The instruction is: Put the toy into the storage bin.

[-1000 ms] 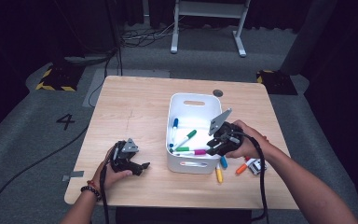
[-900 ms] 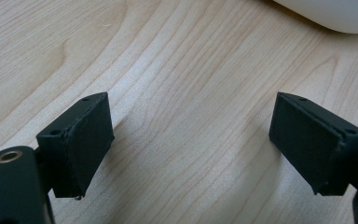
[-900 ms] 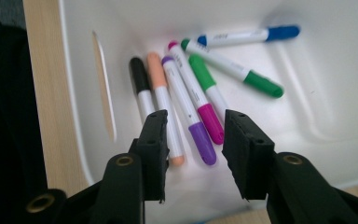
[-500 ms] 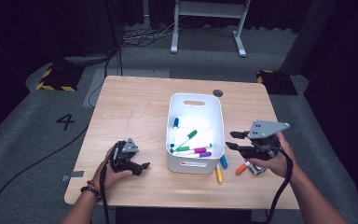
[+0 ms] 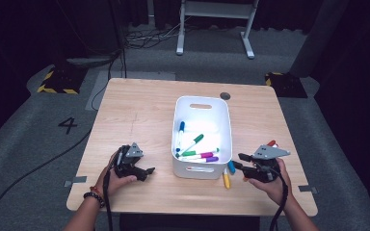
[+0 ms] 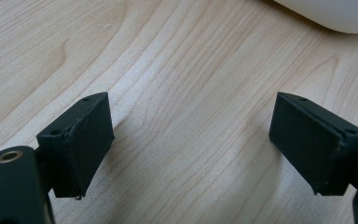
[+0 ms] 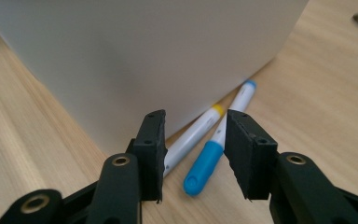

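Note:
A white bin (image 5: 202, 172) in the middle of the table holds several markers, among them blue (image 5: 180, 130), green (image 5: 195, 141) and purple (image 5: 207, 159). By its near right corner lie a yellow marker (image 5: 226, 180) and a blue-capped marker (image 5: 231, 167). My right gripper (image 5: 238, 162) sits low on the table and points at them. Its jaws have just been opening. In the right gripper view the right gripper (image 7: 194, 119) frames the blue-capped marker (image 7: 204, 169) and the yellow marker (image 7: 191, 135) without touching either. My left gripper (image 5: 148, 172) rests left of the bin, and the left gripper (image 6: 191, 116) stands wide open over bare wood.
A red marker (image 5: 271, 143) lies just behind my right hand. The bin wall (image 7: 144, 56) rises close ahead of the right jaws. A round dark cable hole (image 5: 225, 96) sits at the table's far edge. A bin corner (image 6: 331, 14) shows beyond the left jaws.
My right gripper has moved from above the bin's right rim out to the right and down to the table by the bin's near right corner. The left hand has kept still.

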`<state>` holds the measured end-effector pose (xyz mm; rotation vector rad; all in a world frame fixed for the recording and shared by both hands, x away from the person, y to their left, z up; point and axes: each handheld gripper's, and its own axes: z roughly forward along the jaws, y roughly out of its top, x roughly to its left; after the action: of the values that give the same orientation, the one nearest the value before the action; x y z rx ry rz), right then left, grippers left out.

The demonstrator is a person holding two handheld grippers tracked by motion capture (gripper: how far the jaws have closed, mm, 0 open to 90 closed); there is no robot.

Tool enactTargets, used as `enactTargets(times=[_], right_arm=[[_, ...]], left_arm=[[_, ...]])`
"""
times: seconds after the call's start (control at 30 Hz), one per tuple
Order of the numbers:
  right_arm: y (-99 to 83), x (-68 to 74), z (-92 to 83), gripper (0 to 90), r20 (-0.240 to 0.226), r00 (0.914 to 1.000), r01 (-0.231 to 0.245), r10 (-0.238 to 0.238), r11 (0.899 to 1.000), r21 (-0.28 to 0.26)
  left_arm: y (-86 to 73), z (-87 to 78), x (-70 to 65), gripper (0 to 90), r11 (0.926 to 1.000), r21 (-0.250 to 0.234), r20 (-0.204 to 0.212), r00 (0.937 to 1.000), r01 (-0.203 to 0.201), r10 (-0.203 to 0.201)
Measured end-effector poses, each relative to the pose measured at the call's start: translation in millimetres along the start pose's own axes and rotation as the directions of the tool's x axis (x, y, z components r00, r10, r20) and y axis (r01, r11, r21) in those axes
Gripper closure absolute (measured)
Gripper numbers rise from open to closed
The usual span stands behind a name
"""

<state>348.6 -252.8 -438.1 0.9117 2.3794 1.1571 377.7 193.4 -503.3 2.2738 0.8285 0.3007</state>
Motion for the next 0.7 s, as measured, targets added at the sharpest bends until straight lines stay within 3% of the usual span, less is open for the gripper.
enactTargets(times=[0.1,0.4,0.53,0.63,0.7], right_arm=[[-6.5,1.6,15.6,59.0,0.026,0.9996,0.007,-0.008,0.999,0.046],[-18.5,-5.9,45.3,61.3,0.056,0.9957,-0.081,0.073,0.986,0.148],[-21.7,-9.0,52.5,64.4,0.087,0.9894,-0.131,0.116,0.972,0.194],[-20.8,-10.7,53.2,68.1,0.114,0.9829,-0.165,0.144,0.966,0.199],[-20.5,-11.1,53.3,70.2,0.142,0.9801,-0.166,0.139,0.965,0.202]], left_arm=[[0.0,0.0,0.0,13.8,1.0,0.0,0.0,1.0,0.0,0.0],[0.0,0.0,0.0,13.9,1.0,0.0,0.0,1.0,0.0,0.0],[0.0,0.0,0.0,13.8,1.0,0.0,0.0,1.0,0.0,0.0],[0.0,0.0,0.0,13.8,1.0,0.0,0.0,1.0,0.0,0.0],[0.0,0.0,0.0,13.8,1.0,0.0,0.0,1.0,0.0,0.0]])
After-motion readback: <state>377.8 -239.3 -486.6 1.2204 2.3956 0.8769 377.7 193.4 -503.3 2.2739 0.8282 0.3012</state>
